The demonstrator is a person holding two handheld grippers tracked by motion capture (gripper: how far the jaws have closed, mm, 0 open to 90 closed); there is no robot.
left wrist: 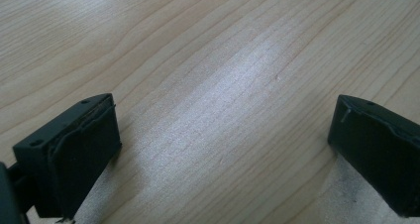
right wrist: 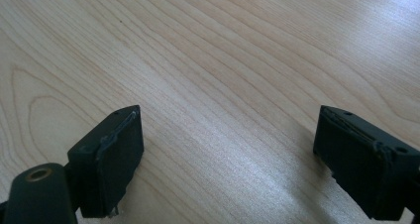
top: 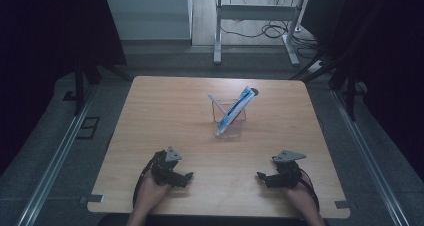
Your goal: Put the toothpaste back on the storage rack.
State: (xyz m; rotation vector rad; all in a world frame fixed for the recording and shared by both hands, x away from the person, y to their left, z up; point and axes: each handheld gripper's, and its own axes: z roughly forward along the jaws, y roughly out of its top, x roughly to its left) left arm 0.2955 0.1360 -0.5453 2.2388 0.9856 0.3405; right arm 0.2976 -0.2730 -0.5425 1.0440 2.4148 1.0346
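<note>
**Two claws at rest before a clear holder**

The left claw (top: 186, 176) and right claw (top: 261, 176) lie low at the near edge of the wooden surface (top: 165, 116), tips turned toward each other, both spread with nothing between the jaws. Well beyond them, mid-surface, a clear holder (top: 228, 120) carries a tilted toothpaste tube (top: 235, 109) and a pink toothbrush (top: 216, 103).

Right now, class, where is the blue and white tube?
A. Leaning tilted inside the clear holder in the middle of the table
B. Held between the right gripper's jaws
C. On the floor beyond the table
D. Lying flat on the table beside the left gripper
A: in the high view the blue and white tube leans at a slant inside the clear holder, far from both grippers near the table's front edge.
</note>
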